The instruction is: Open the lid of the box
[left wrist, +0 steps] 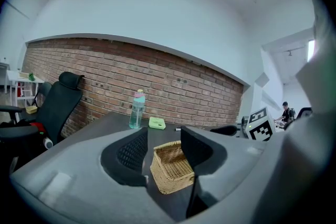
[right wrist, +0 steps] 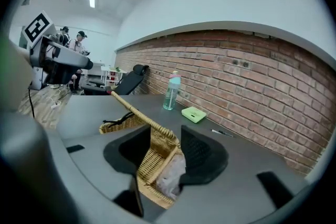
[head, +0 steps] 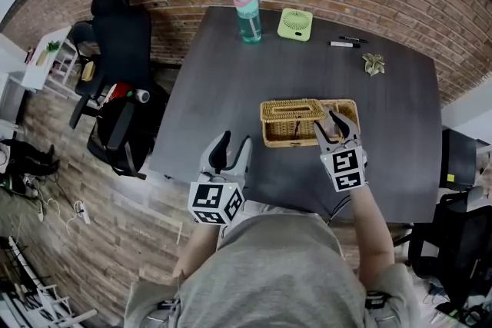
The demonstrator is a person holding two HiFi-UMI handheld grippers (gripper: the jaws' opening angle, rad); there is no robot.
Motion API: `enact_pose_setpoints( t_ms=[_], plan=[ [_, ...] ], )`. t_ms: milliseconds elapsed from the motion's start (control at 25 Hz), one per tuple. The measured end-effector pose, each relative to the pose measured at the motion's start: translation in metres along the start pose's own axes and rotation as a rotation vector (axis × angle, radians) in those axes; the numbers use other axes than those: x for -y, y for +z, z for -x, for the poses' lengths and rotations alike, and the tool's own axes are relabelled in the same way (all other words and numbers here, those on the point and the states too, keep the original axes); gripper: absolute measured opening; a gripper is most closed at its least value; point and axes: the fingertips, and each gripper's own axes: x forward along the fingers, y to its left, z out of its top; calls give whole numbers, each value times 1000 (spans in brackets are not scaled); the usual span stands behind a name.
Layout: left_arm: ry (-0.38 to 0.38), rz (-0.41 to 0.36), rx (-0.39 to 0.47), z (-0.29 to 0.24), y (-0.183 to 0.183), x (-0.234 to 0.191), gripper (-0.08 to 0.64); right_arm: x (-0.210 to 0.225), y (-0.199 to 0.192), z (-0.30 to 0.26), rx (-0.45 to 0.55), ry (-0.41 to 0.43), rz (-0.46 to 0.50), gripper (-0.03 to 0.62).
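A woven wicker box [head: 290,121] stands on the dark table [head: 231,88] near its front edge. The lid [head: 290,110] covers its left part, while the right part shows an open top. My right gripper [head: 337,125] is at the box's right front, jaws open on either side of the wicker. In the right gripper view a lid edge [right wrist: 139,112] slants up over the box [right wrist: 152,160] between the jaws of that gripper [right wrist: 163,139], with something pale inside. My left gripper [head: 231,146] hovers open left of the box, empty. The left gripper [left wrist: 164,139] faces the box [left wrist: 170,168].
At the table's far side stand a teal bottle [head: 247,15], a green fan-like case [head: 294,24], markers [head: 344,44] and a small folded paper piece [head: 374,64]. Black office chairs [head: 119,42] crowd the left side, and another chair [head: 461,157] is at the right.
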Motion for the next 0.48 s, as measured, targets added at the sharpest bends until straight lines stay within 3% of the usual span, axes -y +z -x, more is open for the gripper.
enact_pose_setpoints(
  t_ms=[480],
  plan=[
    [3,5,-1,-7,0,-3,193,16,26,-16,31,19,24,158]
  ],
)
